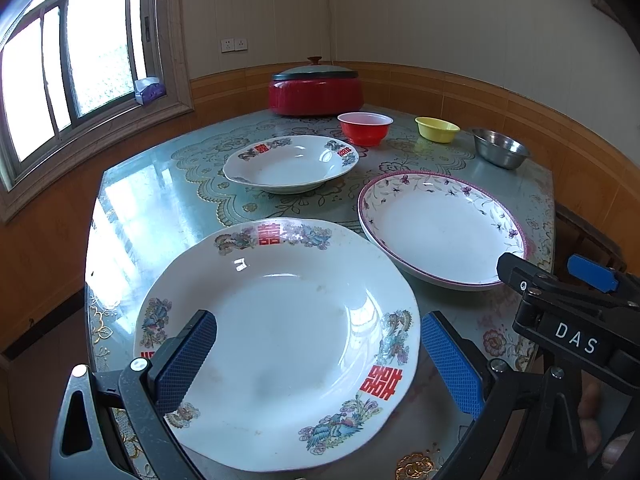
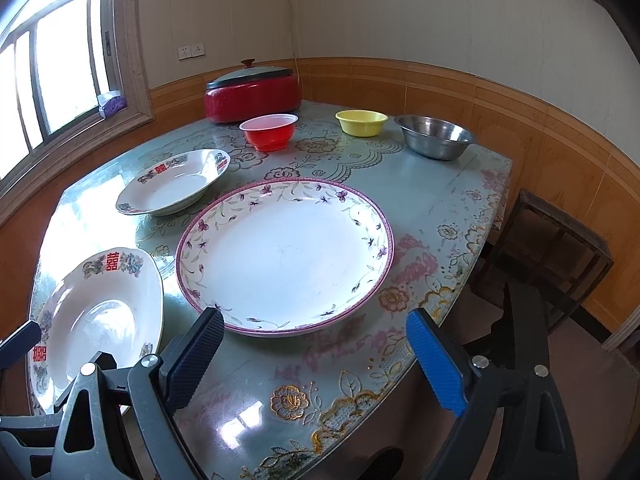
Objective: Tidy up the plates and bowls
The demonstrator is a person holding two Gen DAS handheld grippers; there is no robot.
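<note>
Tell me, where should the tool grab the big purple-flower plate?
Probably the near rim of the purple-flower plate, from the table's front edge. The rim flares up off the tabletop, so one finger could slip under it. The right tool is open, right before that edge.

Home dining corner: floral-covered table (image 2: 432, 208) with a red lidded cooker (image 1: 315, 92) at its far edge, wood-panelled lower walls, window (image 1: 72, 64), wall sockets (image 1: 234, 44), tissue pack (image 1: 149, 90) on the sill.

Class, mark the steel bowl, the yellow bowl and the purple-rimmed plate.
steel bowl (image 2: 436, 138), right wrist view, on its inner wall.
yellow bowl (image 2: 361, 122), right wrist view, on its outer side.
purple-rimmed plate (image 2: 286, 258), right wrist view, on its white centre.
</note>
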